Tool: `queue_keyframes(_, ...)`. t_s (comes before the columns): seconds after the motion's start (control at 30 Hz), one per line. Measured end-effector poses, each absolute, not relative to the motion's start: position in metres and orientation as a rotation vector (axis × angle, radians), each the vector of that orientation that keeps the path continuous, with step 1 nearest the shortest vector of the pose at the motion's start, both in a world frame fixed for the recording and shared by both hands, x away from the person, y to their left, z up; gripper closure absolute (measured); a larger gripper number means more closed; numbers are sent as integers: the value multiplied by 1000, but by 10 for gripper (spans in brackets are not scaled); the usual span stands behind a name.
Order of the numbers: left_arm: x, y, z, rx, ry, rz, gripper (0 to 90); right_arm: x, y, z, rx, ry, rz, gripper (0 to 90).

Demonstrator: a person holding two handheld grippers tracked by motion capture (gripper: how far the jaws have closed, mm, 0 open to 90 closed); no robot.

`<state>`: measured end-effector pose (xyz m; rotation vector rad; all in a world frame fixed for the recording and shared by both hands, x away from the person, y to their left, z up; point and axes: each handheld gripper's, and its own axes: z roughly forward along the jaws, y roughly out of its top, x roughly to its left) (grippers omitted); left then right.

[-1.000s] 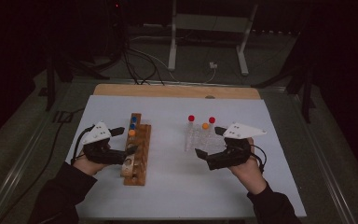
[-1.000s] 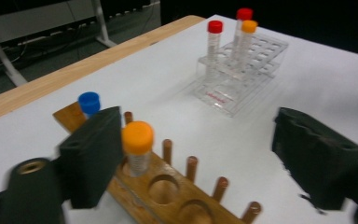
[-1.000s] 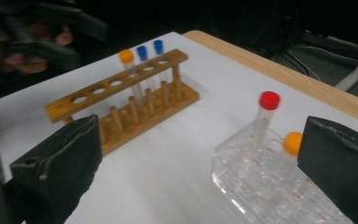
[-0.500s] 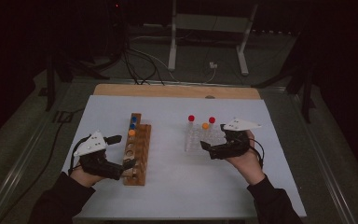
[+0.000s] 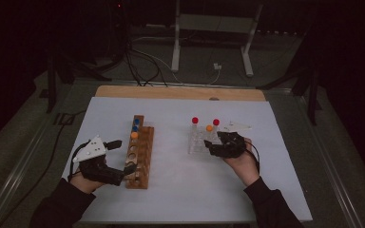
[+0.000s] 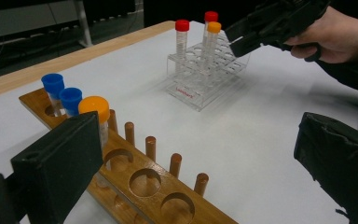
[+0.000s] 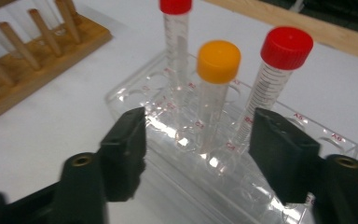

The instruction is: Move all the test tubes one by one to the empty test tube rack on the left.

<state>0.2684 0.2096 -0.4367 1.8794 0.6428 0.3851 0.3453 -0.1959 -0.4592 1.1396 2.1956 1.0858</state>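
Clear plastic rack (image 7: 279, 135) right of the wooden rack (image 5: 140, 152) holds an orange-capped tube (image 7: 216, 88); right gripper (image 7: 200, 149) jaws, just closing, straddle it untouched. Left gripper (image 6: 191, 154) gapes.

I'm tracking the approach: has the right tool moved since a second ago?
Yes. The right tool has gone up the high view, from below the clear rack to right against it, its jaws just closing around the orange-capped tube, not yet touching.

left gripper (image 5: 129, 167) at wooden rack (image 5: 139, 151) | right gripper (image 5: 210, 146) at clear rack (image 5: 198, 141), fingers closing
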Motion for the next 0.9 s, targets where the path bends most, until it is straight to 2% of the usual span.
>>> queue_keyframes(0.03, 269, 210, -437, 1881, 642, 386, 20, 348, -196, -460, 1154, 2202, 1086, 465)
queue_keyframes(0.07, 269, 209, -437, 1881, 645, 387, 20, 349, -196, -461, 1165, 2203, 1083, 493)
queue_keyframes(0.23, 269, 209, -438, 1884, 643, 382, 20, 359, -195, -464, 1203, 2209, 1065, 597)
queue_keyframes(0.57, 269, 209, -438, 1887, 643, 383, 20, 370, -190, -466, 1224, 2201, 1047, 679)
queue_keyframes(0.7, 269, 209, -438, 1889, 642, 387, 20, 372, -190, -465, 1226, 2209, 1056, 740)
queue_keyframes(0.9, 269, 209, -438, 1888, 647, 384, 20, 371, -187, -463, 1208, 2212, 1033, 752)
